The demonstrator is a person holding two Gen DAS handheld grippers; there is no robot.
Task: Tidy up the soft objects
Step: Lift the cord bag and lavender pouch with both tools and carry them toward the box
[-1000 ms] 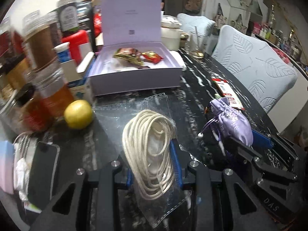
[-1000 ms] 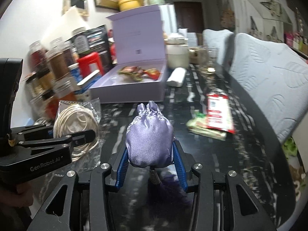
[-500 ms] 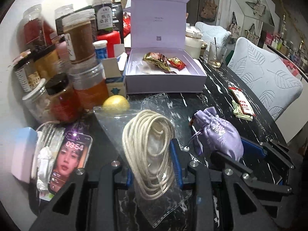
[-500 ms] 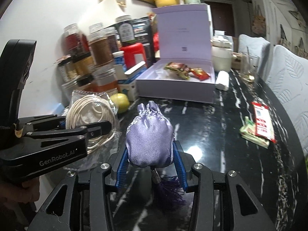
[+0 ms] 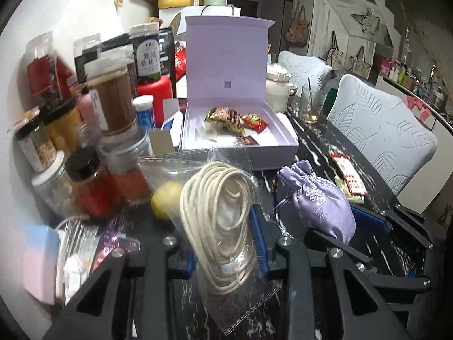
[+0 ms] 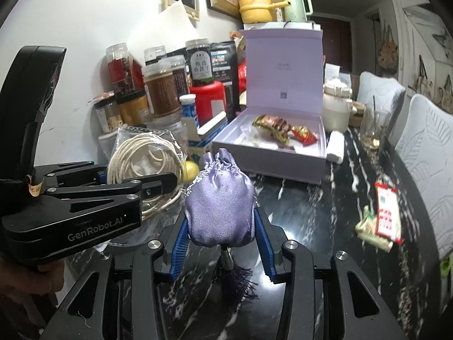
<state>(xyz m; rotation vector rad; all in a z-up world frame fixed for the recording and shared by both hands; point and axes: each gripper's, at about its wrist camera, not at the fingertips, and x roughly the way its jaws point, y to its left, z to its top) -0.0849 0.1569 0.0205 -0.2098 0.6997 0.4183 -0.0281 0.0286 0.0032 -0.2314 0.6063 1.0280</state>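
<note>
Table [image 6: 325, 212]: black marbled top, crowded with jars along the wall.
Box [image 6: 283, 153]: lilac, lid up, snack packets inside, beyond both grippers.
Left gripper [image 5: 223, 238]: clamped on a clear bag of coiled cream rope [image 5: 218, 215], lifted off the table.
Right gripper [image 6: 220, 226]: clamped on a lilac satin pouch [image 6: 219, 201], its tassel [image 6: 237, 280] hanging below.

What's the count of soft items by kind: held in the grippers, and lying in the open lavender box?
Bagged rope coil, in left gripper: 1
Lavender satin pouch, in right gripper: 1
Snack packets in lavender box: 2
Total: 4
</note>
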